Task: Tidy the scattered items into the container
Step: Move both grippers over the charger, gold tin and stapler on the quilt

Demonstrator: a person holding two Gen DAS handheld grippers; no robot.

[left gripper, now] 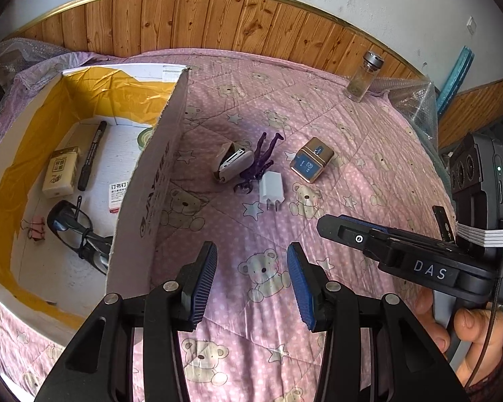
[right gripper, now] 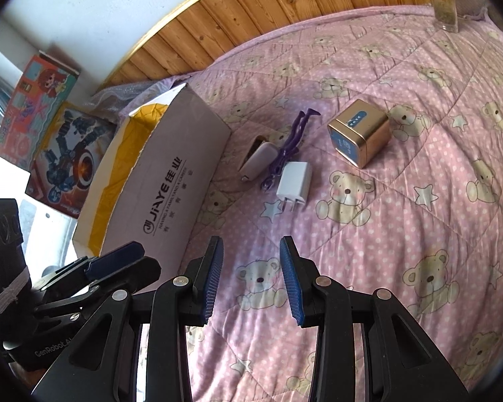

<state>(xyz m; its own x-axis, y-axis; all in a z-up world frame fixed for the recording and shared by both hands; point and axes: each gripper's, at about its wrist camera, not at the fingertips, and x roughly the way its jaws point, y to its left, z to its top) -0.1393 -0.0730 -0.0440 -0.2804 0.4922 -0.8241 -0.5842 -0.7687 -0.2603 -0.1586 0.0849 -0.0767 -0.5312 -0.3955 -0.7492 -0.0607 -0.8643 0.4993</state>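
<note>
On quilt — charger, prongs nearward

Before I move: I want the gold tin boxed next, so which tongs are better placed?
Probably right. The gold tin lies right of the charger, on the right tongs' side; the left tongs sit nearer the box. Both are open.
</note>
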